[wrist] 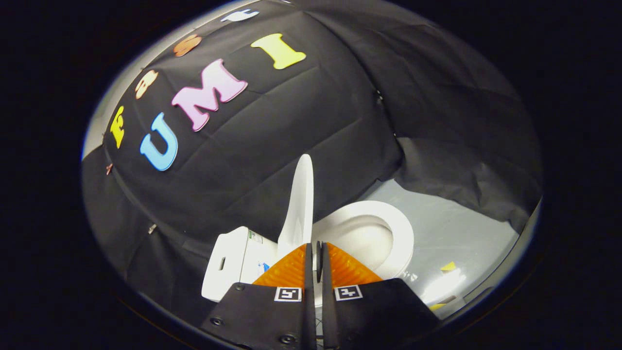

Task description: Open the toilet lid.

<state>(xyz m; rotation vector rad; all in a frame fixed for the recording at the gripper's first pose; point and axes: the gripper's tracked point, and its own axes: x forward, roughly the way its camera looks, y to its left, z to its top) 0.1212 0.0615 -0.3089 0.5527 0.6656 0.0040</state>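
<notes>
White ceramic and plastic make up the toilet, which serves as the reference landmark for all positions below.

Gripper view:
- The toilet lid stands raised, close to upright, seen edge-on. It rises from the rear of the bowl, between the tank section and the seat opening.
- The toilet seat remains down on the bowl, to the right of the raised lid. Its oval ring is fully exposed, with the bowl interior visible inside it.
- The tank section of the toilet lies to the left of the lid. A small label is visible on its top face; a recessed slot shows on its outer side.
- The gripper sits directly in front of the toilet, at the base of the lid. Its fingers are drawn nearly together, leaving only a narrow slit. Whether the lower edge of the lid is pinched in that slit cannot be determined.
- The grey floor extends to the right of the toilet. Small yellow tape marks lie on it just beyond the seat.
- Black cloth forms the booth wall behind the toilet
</notes>
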